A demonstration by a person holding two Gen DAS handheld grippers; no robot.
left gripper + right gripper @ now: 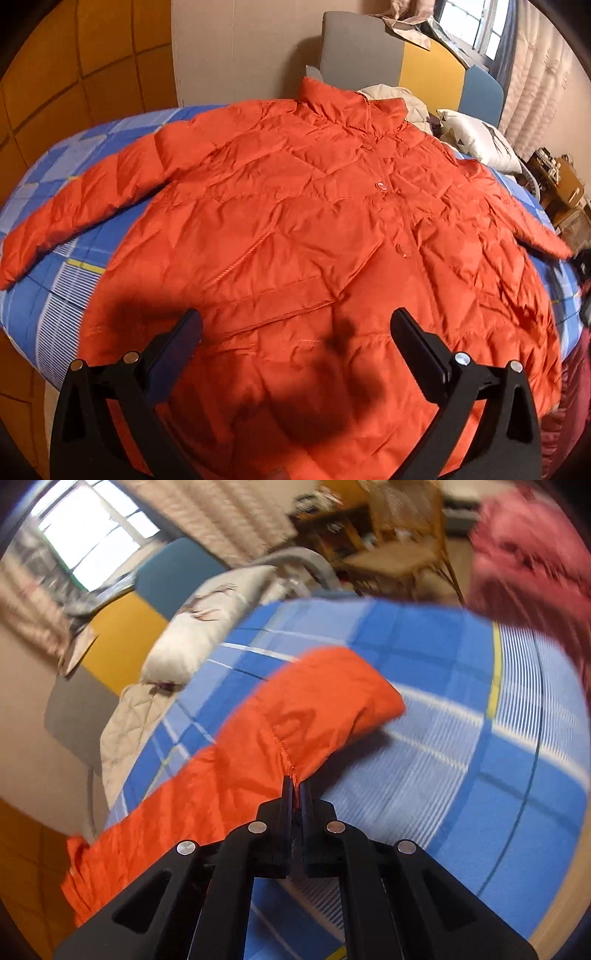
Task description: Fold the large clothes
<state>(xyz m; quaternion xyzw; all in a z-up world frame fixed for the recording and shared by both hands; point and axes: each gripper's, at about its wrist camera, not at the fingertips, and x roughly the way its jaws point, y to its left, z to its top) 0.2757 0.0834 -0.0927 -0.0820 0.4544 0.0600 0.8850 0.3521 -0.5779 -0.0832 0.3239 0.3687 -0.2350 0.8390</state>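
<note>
An orange quilted puffer jacket (295,229) lies face up, spread flat on a bed with a blue checked sheet (55,266), collar at the far side, both sleeves out to the sides. My left gripper (295,325) is open and empty, hovering over the jacket's lower hem. In the right wrist view my right gripper (295,781) is shut on the seam of the jacket's right sleeve (295,716) near the cuff, holding it lifted above the blue sheet (443,757).
A white pillow (480,140) and a beige quilted blanket (391,96) lie at the head of the bed. A headboard with grey, yellow and blue panels (432,70) stands behind. A dark red cloth (532,554) hangs at the bed's right side, near wooden furniture (399,542).
</note>
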